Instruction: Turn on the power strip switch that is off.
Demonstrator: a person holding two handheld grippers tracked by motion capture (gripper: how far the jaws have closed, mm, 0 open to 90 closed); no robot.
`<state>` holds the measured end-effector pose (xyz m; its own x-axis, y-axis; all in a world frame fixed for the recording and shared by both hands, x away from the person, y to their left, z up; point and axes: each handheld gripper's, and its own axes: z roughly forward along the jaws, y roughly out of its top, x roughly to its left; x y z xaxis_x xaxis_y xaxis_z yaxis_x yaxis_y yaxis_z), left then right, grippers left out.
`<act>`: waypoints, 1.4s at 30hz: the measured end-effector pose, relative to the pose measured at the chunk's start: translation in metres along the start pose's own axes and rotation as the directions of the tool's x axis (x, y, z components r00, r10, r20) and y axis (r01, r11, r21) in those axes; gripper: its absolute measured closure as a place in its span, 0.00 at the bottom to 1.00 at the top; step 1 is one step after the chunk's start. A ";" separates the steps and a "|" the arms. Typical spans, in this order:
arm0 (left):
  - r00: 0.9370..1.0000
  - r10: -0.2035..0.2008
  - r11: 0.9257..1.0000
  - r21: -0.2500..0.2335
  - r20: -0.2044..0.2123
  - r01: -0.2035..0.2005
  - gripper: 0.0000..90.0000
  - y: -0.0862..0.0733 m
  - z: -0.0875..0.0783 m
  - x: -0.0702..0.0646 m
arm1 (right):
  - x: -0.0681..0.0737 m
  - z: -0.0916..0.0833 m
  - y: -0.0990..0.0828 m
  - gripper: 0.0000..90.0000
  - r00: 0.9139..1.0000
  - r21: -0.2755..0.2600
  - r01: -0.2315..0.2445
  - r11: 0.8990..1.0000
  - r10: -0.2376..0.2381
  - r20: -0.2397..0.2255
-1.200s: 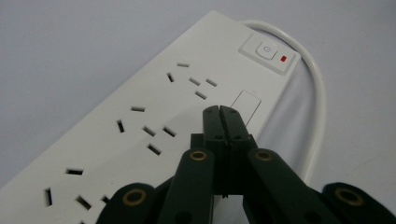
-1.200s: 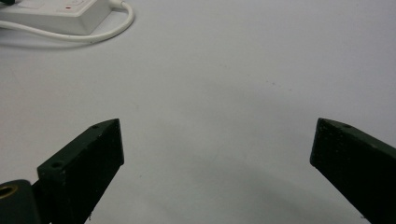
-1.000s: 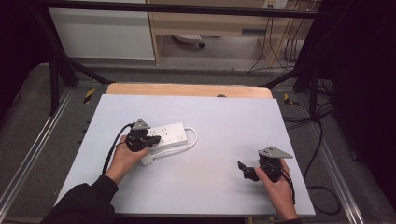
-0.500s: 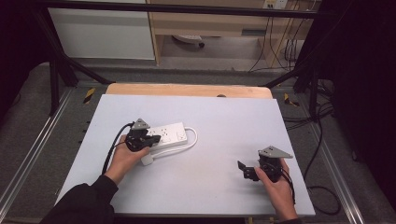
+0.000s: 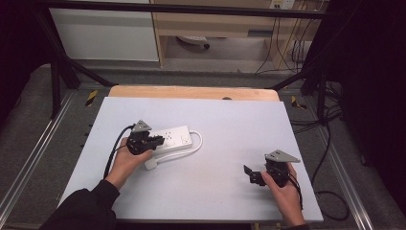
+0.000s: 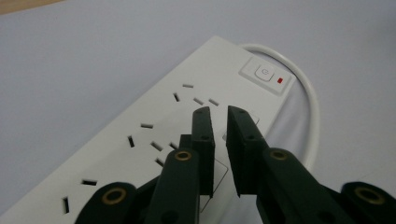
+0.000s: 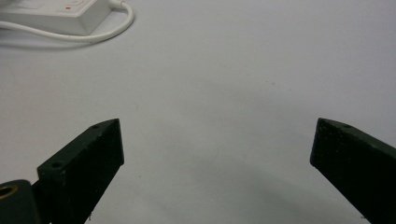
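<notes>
Left gripper (image 6: pixel 219 116) over the white plastic power strip (image 5: pixel 173 138) left of centre on the pale grey table (image 5: pixel 230 120), jaws nearly closed, apparently holding nothing; right gripper (image 7: pixel 217 154) parked well apart, jaws wide, empty; no sockets filled, so work looks barely begun.

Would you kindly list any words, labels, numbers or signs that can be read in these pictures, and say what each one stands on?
No readable words, brand names or numbers.
Power symbol, a circle with a short stroke: on the switch button of the white power strip.
Small red mark beside that button: a plain indicator, no text.
Anything printed in the background of the high view is too small to read.
</notes>
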<state>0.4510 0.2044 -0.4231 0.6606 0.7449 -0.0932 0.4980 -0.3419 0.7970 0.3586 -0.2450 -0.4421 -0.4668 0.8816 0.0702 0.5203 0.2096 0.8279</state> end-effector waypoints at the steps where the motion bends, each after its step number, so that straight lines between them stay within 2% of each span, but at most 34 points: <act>1: 1.000 0.001 1.000 -0.002 -0.003 -0.001 0.85 0.000 0.000 0.000 | 0.000 0.000 0.000 0.04 1.000 0.000 0.002 1.000 -0.002 0.000; 9: 1.000 -0.004 1.000 -0.016 -0.013 0.004 0.68 0.001 -0.003 -0.001 | 0.000 0.000 0.000 0.04 1.000 0.000 0.002 1.000 -0.002 0.000; 12: 1.000 -0.013 1.000 -0.024 -0.020 0.012 0.58 0.002 -0.004 -0.001 | 0.000 0.000 0.000 0.04 1.000 0.000 0.007 1.000 -0.007 0.001; 28: 0.997 -0.071 0.996 -0.046 0.014 0.071 0.13 0.005 -0.001 -0.004 | 0.000 0.000 0.000 0.04 1.000 0.001 0.008 1.000 -0.008 0.001; 35: 0.995 -0.096 0.993 -0.065 0.006 0.096 0.10 0.006 -0.003 -0.002 | 0.000 0.000 0.000 0.04 1.000 -0.001 0.003 1.000 -0.003 -0.001; 42: 0.994 -0.110 0.988 -0.111 0.005 0.110 0.10 0.008 -0.010 -0.001 | 0.000 0.001 0.000 0.03 1.000 -0.001 0.006 1.000 -0.006 0.000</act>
<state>0.4484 0.2064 -0.4101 0.6049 0.7749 -0.1833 0.5019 -0.1923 0.8433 0.3590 -0.2446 -0.4424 -0.4702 0.8801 0.0652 0.5165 0.2146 0.8290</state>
